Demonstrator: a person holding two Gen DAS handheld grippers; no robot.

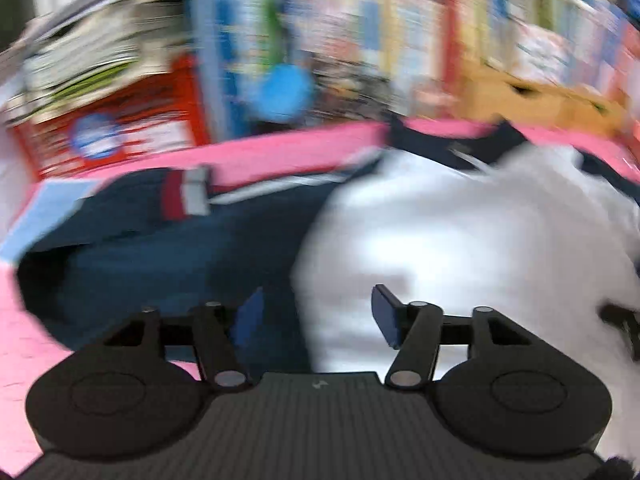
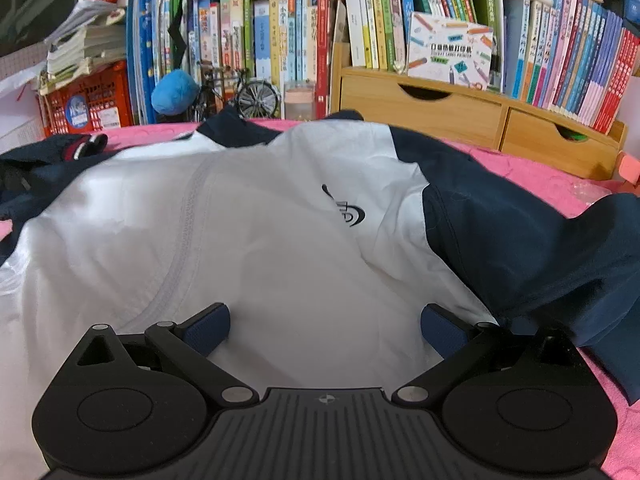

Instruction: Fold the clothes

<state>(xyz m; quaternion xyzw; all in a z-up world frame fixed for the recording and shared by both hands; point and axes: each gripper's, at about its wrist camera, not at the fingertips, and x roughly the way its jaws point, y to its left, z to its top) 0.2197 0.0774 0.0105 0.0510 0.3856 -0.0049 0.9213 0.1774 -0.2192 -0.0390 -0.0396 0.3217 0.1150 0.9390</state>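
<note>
Fabric is filling the lower half of both views: a white and navy jacket (image 2: pixel 280 232) is lying spread over a pink surface (image 2: pixel 560 188), its white panel facing up and showing a dark logo (image 2: pixel 346 210) near the middle. Navy sleeves are spilling off toward 3 o'clock and 9 o'clock, and a red-and-white striped cuff (image 2: pixel 86 146) is resting at about 10 o'clock. Right tongs (image 2: pixel 326 330) are standing wide open over the white panel, blue pads apart with nothing between them; whether they are touching the cloth cannot be told. Left tongs (image 1: pixel 316 316) are also standing open and empty, sitting where the navy sleeve is meeting the white body, in a view smeared by motion blur. In that blurred view the jacket (image 1: pixel 440 240) is lying from 9 o'clock to 3 o'clock, with the cuff (image 1: pixel 188 196) at about 10 o'clock. Beyond the jacket, at 12 o'clock, rows of books (image 2: pixel 280 28) are standing packed together, with a wooden drawer unit (image 2: pixel 460 112) at 2 o'clock, a red crate (image 2: pixel 92 100) at 10 o'clock and a blue plush ball (image 2: pixel 174 92) beside it.
</note>
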